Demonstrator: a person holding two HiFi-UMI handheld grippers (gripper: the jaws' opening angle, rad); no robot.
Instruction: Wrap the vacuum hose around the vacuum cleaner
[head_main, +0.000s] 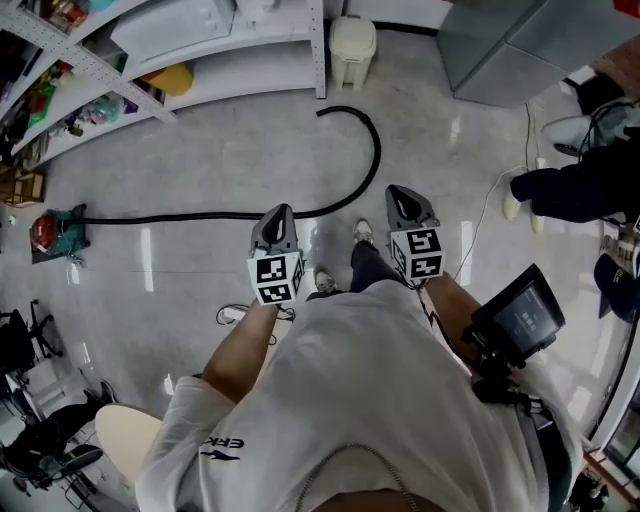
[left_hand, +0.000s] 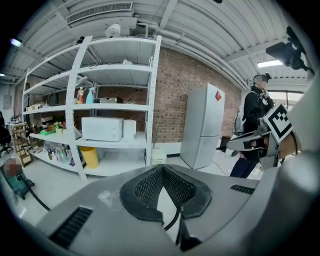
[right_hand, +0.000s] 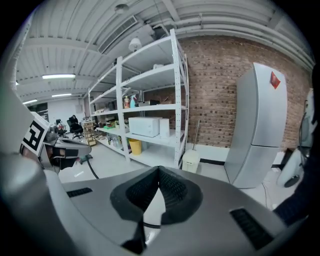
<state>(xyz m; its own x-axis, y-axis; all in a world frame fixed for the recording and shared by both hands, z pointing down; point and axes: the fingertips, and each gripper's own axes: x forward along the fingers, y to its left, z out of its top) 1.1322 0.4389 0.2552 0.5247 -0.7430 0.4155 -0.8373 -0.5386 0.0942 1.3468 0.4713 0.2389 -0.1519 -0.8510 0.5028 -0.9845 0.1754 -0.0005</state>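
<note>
Left gripper: grey two-jaw tool (head_main: 278, 212), jaws closed tip to tip, nothing held.
Right gripper: matching grey tool (head_main: 397, 194), jaws likewise closed and empty.
Hose: long black flexible vacuum hose (head_main: 190, 215) on the floor beneath and ahead of both fingertips, untouched, curling beyond them and running far left.

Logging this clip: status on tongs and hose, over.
Left tongs, right tongs shut, empty. Hose stretched out ahead, unwrapped. Vacuum at its far end. Nothing in the way.
</note>
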